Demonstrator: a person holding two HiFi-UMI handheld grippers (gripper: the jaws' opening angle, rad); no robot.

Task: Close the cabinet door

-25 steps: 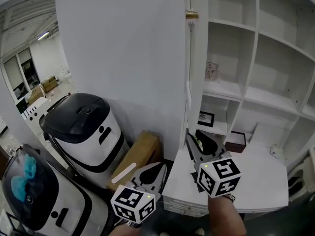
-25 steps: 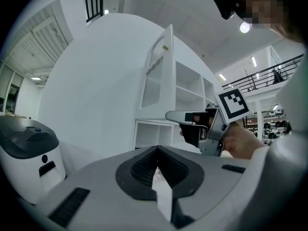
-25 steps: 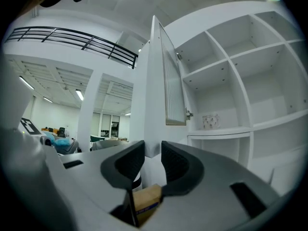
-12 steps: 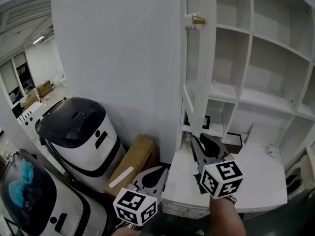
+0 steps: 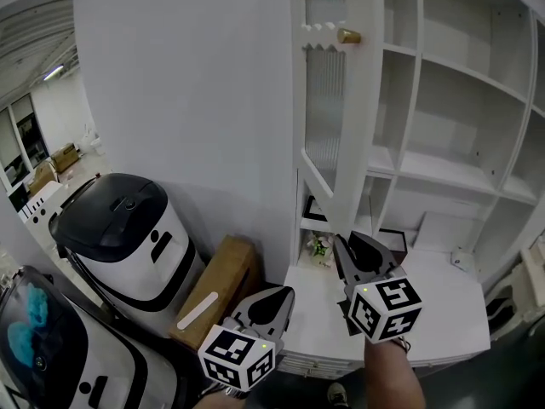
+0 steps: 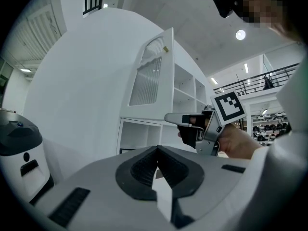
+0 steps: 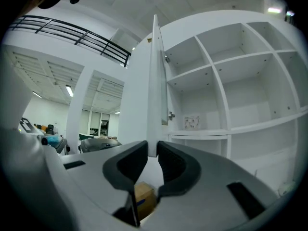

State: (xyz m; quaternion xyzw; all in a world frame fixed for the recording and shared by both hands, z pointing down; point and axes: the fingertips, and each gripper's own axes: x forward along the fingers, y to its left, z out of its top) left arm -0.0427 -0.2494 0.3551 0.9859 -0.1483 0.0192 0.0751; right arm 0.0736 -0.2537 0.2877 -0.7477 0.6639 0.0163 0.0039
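Observation:
The white cabinet door [image 5: 341,126] with a ribbed glass panel and a brass knob [image 5: 349,36] stands partly swung out from the shelves. My right gripper [image 5: 342,242] is at the door's lower edge. In the right gripper view the door [image 7: 156,81] stands edge-on between the jaws of the right gripper [image 7: 151,147], which are closing with both pads against it. My left gripper [image 5: 286,293] hangs lower left, jaws together and empty. In the left gripper view, past the left gripper [image 6: 156,149], the door [image 6: 154,76] shows.
The open white shelves [image 5: 443,169] fill the right side, above a white ledge [image 5: 426,309]. A small bunch of flowers [image 5: 319,247] lies in a low compartment. Left of the cabinet stand a black-and-white bin [image 5: 119,224] and a cardboard box [image 5: 217,288] on the floor.
The door has swung to the right, toward the shelves, and now shows its ribbed glass face. My right gripper moved along with its lower edge. The left gripper shifted slightly.

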